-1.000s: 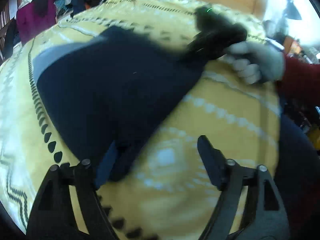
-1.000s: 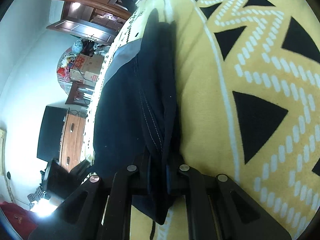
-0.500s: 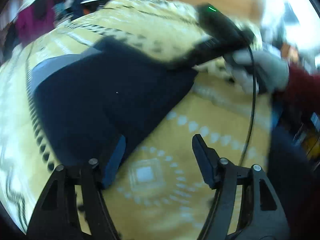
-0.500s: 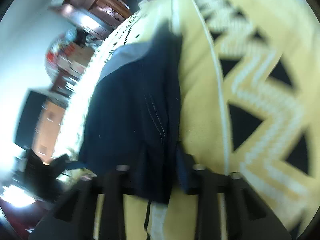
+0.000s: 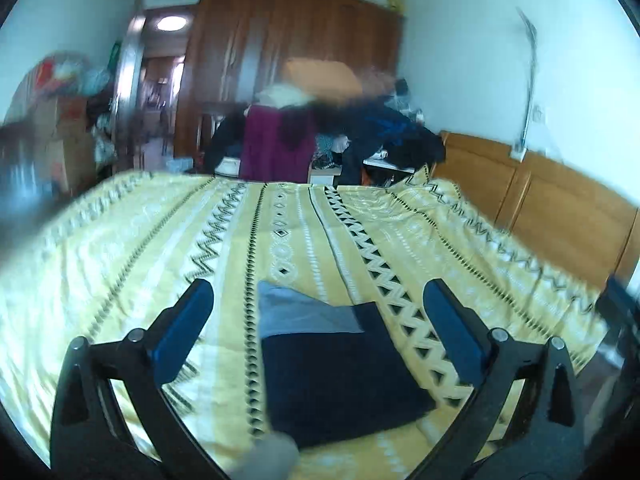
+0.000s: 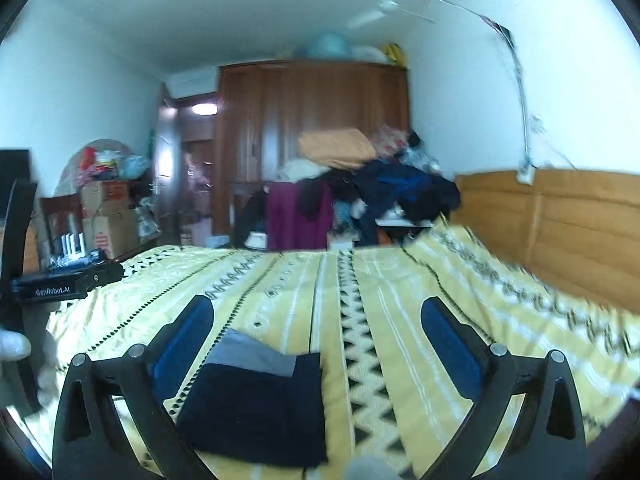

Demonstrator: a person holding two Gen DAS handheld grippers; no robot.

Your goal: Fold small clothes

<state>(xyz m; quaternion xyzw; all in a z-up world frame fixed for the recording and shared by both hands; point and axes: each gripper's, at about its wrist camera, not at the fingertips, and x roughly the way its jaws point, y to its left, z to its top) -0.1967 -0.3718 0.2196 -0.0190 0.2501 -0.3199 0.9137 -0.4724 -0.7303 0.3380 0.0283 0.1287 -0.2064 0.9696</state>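
Navy cloth with a grey band at its far end, the folded garment (image 5: 336,364), is seen lying flat on the yellow patterned bedspread (image 5: 120,248), near the front edge of the bed. The left gripper (image 5: 318,332) is held above it with its jaws spread wide, having just been opening; nothing is caught between the blue pads (image 5: 182,330), and the cloth lies below them, untouched. The right gripper (image 6: 316,344) is likewise shown with jaws spread wide after just opening, the garment lying free beneath and slightly to the left. The near edge of the garment is partly hidden by a blurred pale shape at the bottom of both views, which cannot be identified. In the right wrist view the other gripper's body and a gloved hand (image 6: 14,346) are cut off at the left border. A heap of clothes (image 6: 360,184) before the wardrobe (image 6: 312,100) is smeared by motion blur in the left wrist view.
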